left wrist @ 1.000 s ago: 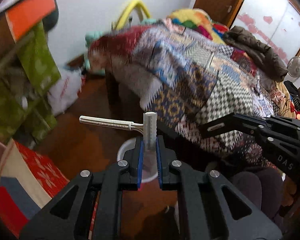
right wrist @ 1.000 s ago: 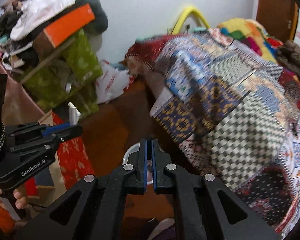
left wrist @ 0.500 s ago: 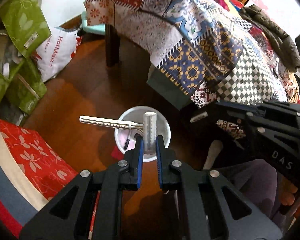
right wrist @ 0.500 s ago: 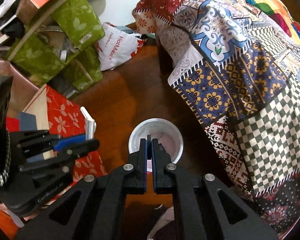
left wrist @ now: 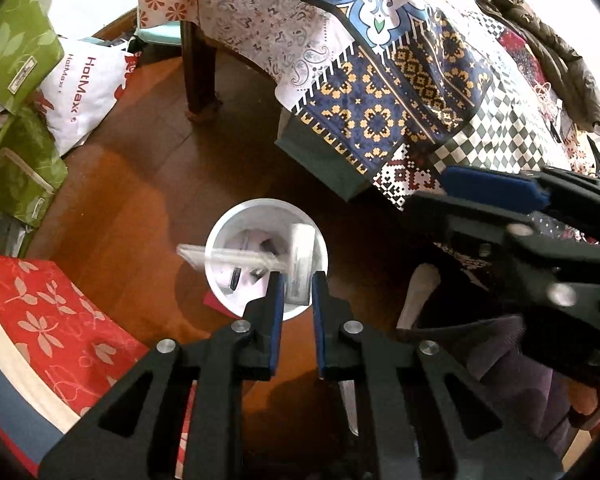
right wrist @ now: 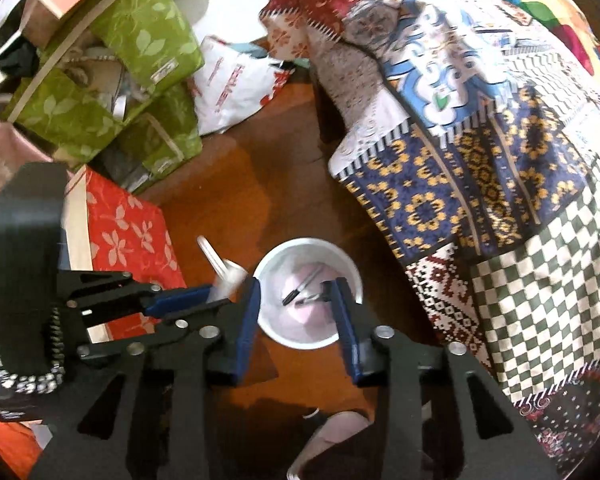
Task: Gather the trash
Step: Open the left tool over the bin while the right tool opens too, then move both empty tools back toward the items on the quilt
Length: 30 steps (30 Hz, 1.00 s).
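Observation:
A white round bin (left wrist: 224, 240) stands on the wooden floor, with a few dark items and pale paper inside; it also shows in the right wrist view (right wrist: 272, 328). My left gripper (left wrist: 295, 286) is above the bin's near rim with its jaws slightly apart. The silver razor (left wrist: 300, 264) sits blurred between the fingertips, its handle reaching left across the bin. My right gripper (right wrist: 296, 300) is open and empty, its jaws on either side of the bin. The left gripper (right wrist: 204, 300) and razor (right wrist: 220, 268) show at the left.
A bed with a patchwork quilt (left wrist: 400, 80) overhangs the floor to the right. Green bags (right wrist: 140, 48), a white plastic bag (left wrist: 80, 92) and a red floral box (left wrist: 60, 320) crowd the left. A pale slipper (left wrist: 416, 296) lies right of the bin.
Both grippers tipped down over the bin. My right gripper opened from shut. My left jaws widened and the razor blurred, slipping loose between them.

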Tool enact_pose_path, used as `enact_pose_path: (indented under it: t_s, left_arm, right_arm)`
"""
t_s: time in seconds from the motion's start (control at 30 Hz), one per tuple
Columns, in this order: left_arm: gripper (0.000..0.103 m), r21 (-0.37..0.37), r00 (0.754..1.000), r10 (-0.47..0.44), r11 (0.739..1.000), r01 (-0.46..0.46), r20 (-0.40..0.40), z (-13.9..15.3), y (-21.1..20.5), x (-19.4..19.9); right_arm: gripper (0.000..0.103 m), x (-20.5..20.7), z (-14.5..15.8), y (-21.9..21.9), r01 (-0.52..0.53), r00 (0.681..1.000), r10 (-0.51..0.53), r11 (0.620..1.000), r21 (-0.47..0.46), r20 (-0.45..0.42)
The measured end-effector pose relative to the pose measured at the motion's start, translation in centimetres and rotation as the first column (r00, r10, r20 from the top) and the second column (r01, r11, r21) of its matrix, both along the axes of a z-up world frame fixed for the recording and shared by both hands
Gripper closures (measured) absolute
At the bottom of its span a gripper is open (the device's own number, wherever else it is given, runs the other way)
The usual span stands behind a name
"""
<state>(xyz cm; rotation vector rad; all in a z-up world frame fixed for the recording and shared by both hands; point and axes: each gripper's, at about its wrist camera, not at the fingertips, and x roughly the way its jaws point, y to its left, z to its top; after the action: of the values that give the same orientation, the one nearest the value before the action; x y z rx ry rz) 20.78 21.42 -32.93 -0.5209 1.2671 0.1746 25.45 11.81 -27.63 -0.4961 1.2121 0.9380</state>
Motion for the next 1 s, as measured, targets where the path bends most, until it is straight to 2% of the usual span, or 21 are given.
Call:
enact_pose_path:
  t_s: [0.17, 0.43, 0.73, 1.0]
  left_arm:
    - [0.082, 0.025, 1.0, -0.008, 1.0, 0.008, -0.02, -0.1, -0.5, 0.8]
    - [0.081, 0.107, 1.0, 0.001, 0.994, -0.004, 0.028, 3.1, -1.0, -0.3]
    - [0.081, 0.211, 0.985, 0.008, 0.976, -0.045, 0.173, 10.8, -2.5, -2.6]
    - [0.079, 0.308, 0.938, -0.036, 0.948, -0.076, 0.343, 19.1, -6.4, -4.3]
  right_arm:
    - [0.069, 0.8, 0.8, -1.3, 0.032, 0.999, -0.032, 0.999, 0.004, 0.029]
    - [0.068, 0.2, 2.6, -3.4, 0.042, 0.996, -0.044, 0.999, 0.023, 0.084]
    - [0.069, -2.2, 7.8, -6.5, 0.041, 0.978, -0.063, 0.993, 0.113, 0.197]
    - [0.069, -3.8, 13.9, -11.2, 0.051, 0.944, -0.123, 0.971, 0.234, 0.305]
